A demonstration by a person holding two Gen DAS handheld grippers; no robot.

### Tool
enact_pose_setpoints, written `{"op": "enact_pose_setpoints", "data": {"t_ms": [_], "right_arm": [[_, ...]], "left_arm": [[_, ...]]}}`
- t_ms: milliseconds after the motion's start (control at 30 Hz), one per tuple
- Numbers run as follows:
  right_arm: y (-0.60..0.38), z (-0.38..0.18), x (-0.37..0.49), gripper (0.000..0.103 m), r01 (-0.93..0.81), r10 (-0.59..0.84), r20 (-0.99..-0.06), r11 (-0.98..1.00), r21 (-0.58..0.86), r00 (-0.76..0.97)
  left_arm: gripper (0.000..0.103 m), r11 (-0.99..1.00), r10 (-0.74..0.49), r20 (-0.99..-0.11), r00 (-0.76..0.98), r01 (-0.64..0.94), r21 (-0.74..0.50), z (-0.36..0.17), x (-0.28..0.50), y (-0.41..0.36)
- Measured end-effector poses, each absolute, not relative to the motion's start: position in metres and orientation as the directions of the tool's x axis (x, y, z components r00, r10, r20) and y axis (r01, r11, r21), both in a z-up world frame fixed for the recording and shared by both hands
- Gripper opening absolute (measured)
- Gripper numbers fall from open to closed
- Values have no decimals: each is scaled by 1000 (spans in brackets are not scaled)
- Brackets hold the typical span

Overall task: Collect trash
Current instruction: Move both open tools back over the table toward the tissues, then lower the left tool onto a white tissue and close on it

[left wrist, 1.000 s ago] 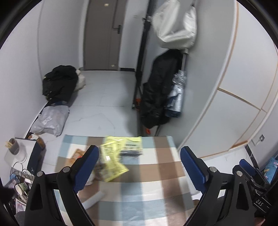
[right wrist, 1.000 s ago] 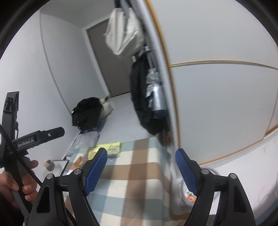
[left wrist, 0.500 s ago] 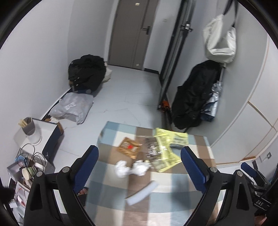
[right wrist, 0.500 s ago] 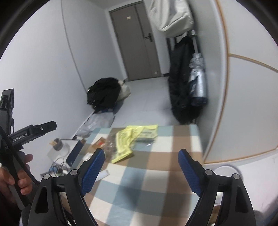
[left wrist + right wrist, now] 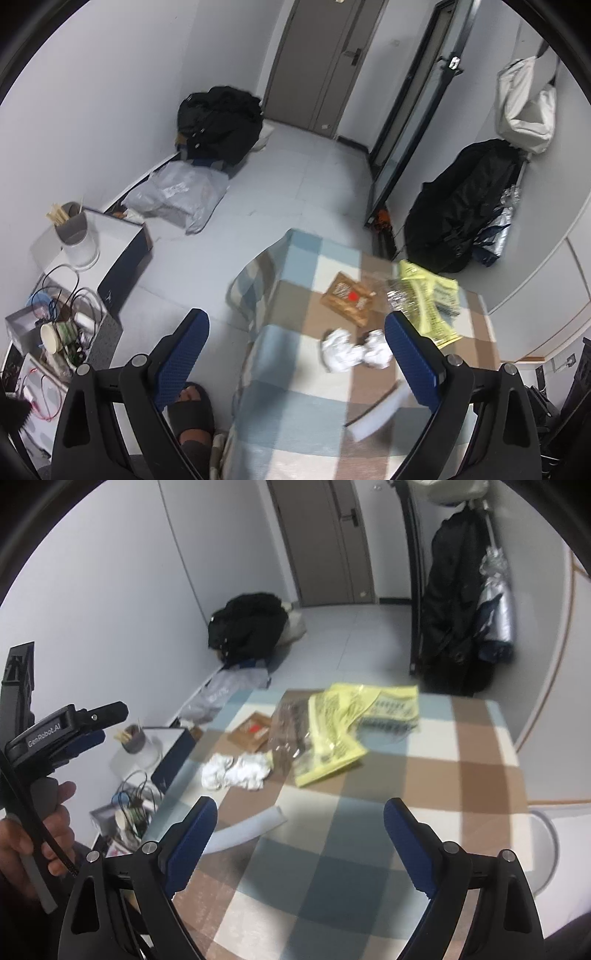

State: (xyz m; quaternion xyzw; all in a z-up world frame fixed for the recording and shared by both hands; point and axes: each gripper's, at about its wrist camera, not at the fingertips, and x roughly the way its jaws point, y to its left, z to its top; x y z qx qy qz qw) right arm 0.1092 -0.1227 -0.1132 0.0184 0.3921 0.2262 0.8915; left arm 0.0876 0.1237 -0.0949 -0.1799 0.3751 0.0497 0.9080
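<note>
Both tongs hover above the checked-cloth surface (image 5: 369, 849), nothing gripped. Right tongs (image 5: 300, 834): jaws opening, nearly full width, only bare cloth between them. Left tongs (image 5: 297, 349): jaws wide apart and empty; in the left wrist view they straddle the surface's near-left edge, with the floor and a slippered foot (image 5: 192, 413) below.

Trash sits on the far-left part of the surface, in the right wrist view at 11 to 12 o'clock from the right tongs:
- crumpled white tissue (image 5: 236, 771), two wads touching
- white paper strip (image 5: 247, 829), nearest, just beyond the left fingertip
- yellow printed bags (image 5: 354, 716), overlapping a clear crinkled wrapper (image 5: 288, 731)
- brown card packet with a red mark (image 5: 251, 731), farthest left

Judgement: collection not yet begun; both tools spread in readiness for a first pick. Tissue or strip look easiest. The strip lies flat, so pads may slide over it.

A white round bin (image 5: 543, 849) shows at 3 o'clock beside the surface, probably the drop point.
</note>
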Motion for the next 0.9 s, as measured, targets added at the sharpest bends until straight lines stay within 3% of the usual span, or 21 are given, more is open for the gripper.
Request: {"op": "enact_pose_setpoints", "data": {"t_ms": [400, 700, 733, 800, 833, 900], "right_arm": [[-75, -158, 121, 91, -409, 421, -750, 886, 219, 510], [-53, -173, 128, 82, -363, 383, -762, 909, 207, 523], [-53, -175, 129, 80, -345, 379, -763, 913, 217, 524], [-51, -179, 131, 63, -322, 356, -776, 924, 208, 520], [-48, -181, 132, 49, -315, 333, -787, 931, 186, 519], [-43, -185, 133, 45, -299, 280, -806, 945, 135, 522]], "left_arm": [[94, 919, -40, -727, 685, -260, -295, -100, 98, 144], [94, 879, -39, -751, 659, -335, -340, -107, 103, 165], [94, 874, -40, -752, 658, -342, -346, -108, 104, 167], [94, 864, -42, -753, 656, -355, -357, -108, 104, 170], [94, 860, -40, -754, 656, -361, -360, -108, 103, 171], [94, 855, -31, -756, 654, -374, -359, -109, 103, 173]]}}
